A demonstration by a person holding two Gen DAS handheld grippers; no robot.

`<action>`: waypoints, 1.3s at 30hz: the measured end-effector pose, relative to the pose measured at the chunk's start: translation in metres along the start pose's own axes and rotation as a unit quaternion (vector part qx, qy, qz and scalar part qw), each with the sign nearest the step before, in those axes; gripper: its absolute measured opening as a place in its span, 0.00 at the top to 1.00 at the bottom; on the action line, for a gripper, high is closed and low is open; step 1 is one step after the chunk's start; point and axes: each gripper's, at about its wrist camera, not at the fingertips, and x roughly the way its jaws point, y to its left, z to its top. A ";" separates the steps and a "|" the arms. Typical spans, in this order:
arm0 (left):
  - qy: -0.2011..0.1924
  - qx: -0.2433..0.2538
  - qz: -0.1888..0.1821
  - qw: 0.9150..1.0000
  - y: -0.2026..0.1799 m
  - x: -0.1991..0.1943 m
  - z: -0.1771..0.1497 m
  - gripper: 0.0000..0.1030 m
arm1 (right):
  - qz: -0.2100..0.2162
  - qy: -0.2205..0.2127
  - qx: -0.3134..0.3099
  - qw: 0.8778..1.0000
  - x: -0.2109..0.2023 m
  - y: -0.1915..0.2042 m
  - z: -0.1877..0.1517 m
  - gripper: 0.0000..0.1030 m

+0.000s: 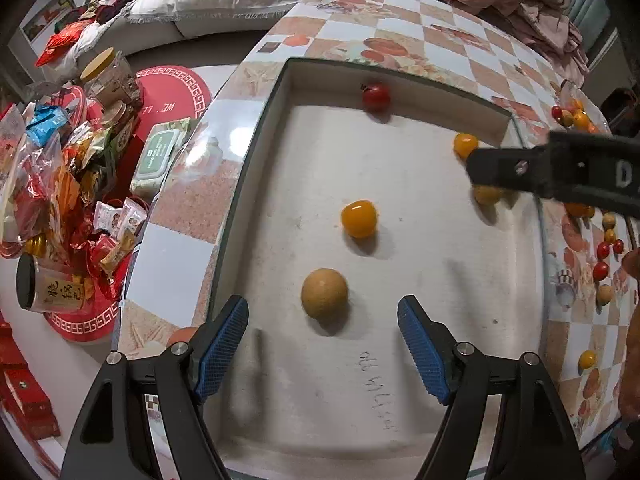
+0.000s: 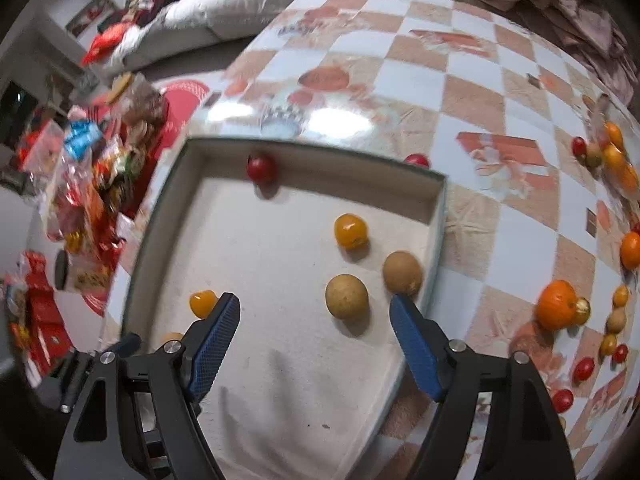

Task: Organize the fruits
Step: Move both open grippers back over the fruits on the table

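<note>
Both grippers hung released over the white tray (image 1: 276,128) on the checkered worktop (image 2: 472,96): the left gripper (image 1: 323,320) around a brown fruit (image 1: 324,293), untouched, the right gripper (image 2: 315,312) around another brown fruit (image 2: 346,296). More fruits (image 2: 558,305) lay scattered along the worktop's right edge.

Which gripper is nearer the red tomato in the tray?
Hard to say; neither is close. The red tomato lies at the tray's far wall, while left gripper and right gripper hover over the near half.

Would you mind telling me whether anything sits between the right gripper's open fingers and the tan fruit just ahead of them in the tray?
Nothing visible: the tan fruit lies clear ahead of the right gripper.
</note>
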 end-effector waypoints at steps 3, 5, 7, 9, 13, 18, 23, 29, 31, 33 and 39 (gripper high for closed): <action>-0.006 0.014 -0.002 1.000 -0.013 -0.008 0.003 0.24 | -0.002 -0.015 0.015 1.000 -0.017 -0.013 -0.001 0.22; -0.011 0.027 -0.010 1.000 -0.027 -0.014 0.005 0.24 | -0.005 -0.020 0.025 0.999 -0.025 -0.023 -0.004 0.22; -0.014 0.041 -0.016 0.999 -0.041 -0.018 0.006 0.24 | -0.012 -0.024 0.040 0.999 -0.035 -0.039 -0.010 0.22; -0.018 0.061 -0.024 0.998 -0.060 -0.023 0.008 0.24 | -0.021 -0.028 0.059 0.998 -0.045 -0.059 -0.020 0.22; -0.023 0.101 -0.046 0.994 -0.101 -0.030 0.010 0.24 | -0.042 -0.028 0.102 0.993 -0.058 -0.101 -0.041 0.22; -0.023 0.140 -0.071 0.987 -0.154 -0.035 0.013 0.24 | -0.074 -0.026 0.157 0.984 -0.074 -0.162 -0.072 0.22; -0.010 0.168 -0.092 0.981 -0.199 -0.033 0.006 0.24 | -0.100 -0.024 0.200 0.974 -0.086 -0.213 -0.100 0.22; 0.014 0.171 -0.110 0.979 -0.246 -0.023 -0.010 0.24 | -0.116 -0.019 0.216 0.969 -0.092 -0.255 -0.119 0.22; 0.020 0.164 -0.110 0.980 -0.258 -0.019 -0.014 0.24 | -0.115 -0.019 0.212 0.970 -0.091 -0.266 -0.121 0.22; 0.023 0.157 -0.110 0.981 -0.270 -0.014 -0.017 0.24 | -0.113 -0.017 0.207 0.972 -0.089 -0.273 -0.121 0.22; 0.035 0.142 -0.101 0.984 -0.291 0.000 -0.022 0.24 | -0.102 -0.012 0.180 0.978 -0.080 -0.289 -0.116 0.22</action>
